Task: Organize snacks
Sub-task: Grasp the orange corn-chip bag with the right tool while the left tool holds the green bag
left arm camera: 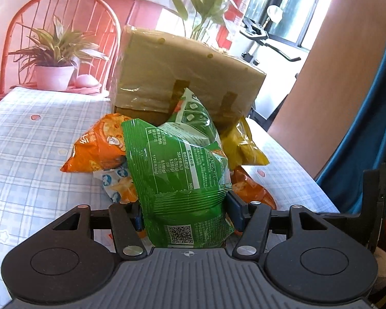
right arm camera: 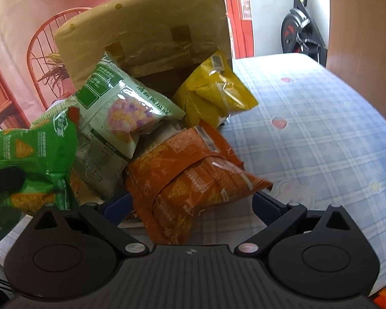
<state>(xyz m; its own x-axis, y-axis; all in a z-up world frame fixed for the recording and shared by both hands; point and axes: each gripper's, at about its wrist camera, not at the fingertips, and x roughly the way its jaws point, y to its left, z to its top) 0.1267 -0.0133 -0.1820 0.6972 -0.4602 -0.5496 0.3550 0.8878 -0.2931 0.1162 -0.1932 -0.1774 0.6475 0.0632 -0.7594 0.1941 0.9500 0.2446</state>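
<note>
Between my left claw's (left arm camera: pixel 185 213) fingers: green bag (left arm camera: pixel 182 170), clamped, long axis pointing ahead toward the box (left arm camera: pixel 187 77). My right claw (right arm camera: pixel 193 203) stood wide apart around the orange bag (right arm camera: pixel 193 180), not yet closed; box mouth straight ahead.

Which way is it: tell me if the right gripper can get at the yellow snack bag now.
Probably not directly. The right gripper is open around the orange bag, which lies between it and the yellow snack bag by the cardboard box.

A potted plant (left arm camera: pixel 54 64) and orange chair (left arm camera: pixel 64 2) sit upper left; an exercise bike (right arm camera: pixel 299 33) upper right; checked desk (left arm camera: pixel 25 154) below.
</note>
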